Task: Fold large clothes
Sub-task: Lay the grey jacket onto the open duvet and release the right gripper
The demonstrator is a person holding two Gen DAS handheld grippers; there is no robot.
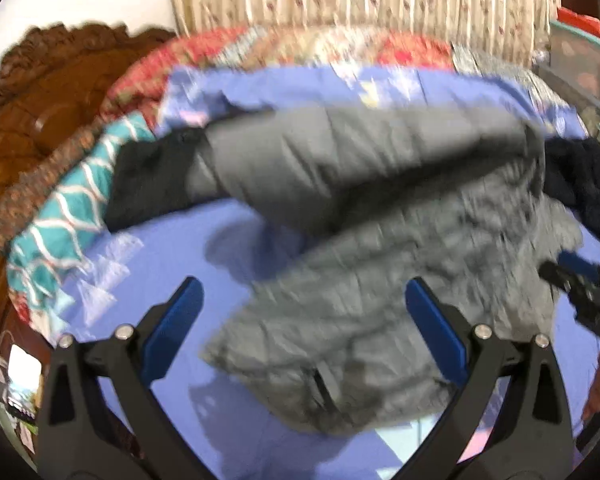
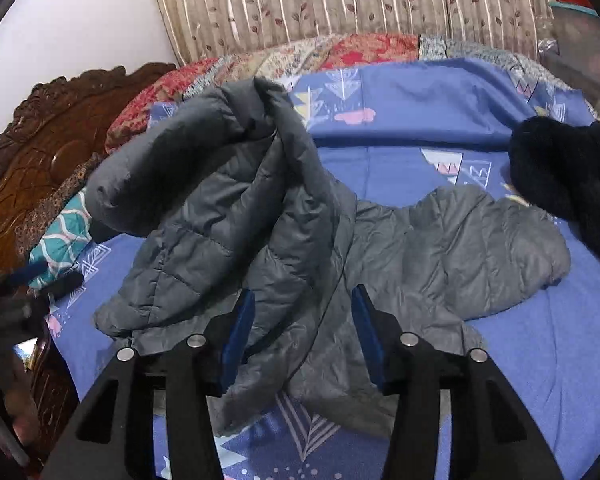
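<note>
Left fingers [image 1: 304,328] wide apart, empty, over jacket [image 1: 380,264] hem. Right fingers [image 2: 303,336] half open, empty, above jacket [image 2: 300,248] middle. Jacket lies crumpled on bed [image 2: 520,360]. Judged light, puffy, slippery; grip hem corners.

Rumpled grey puffer jacket [image 2: 300,240] on bedsheet [image 2: 420,92]
</note>
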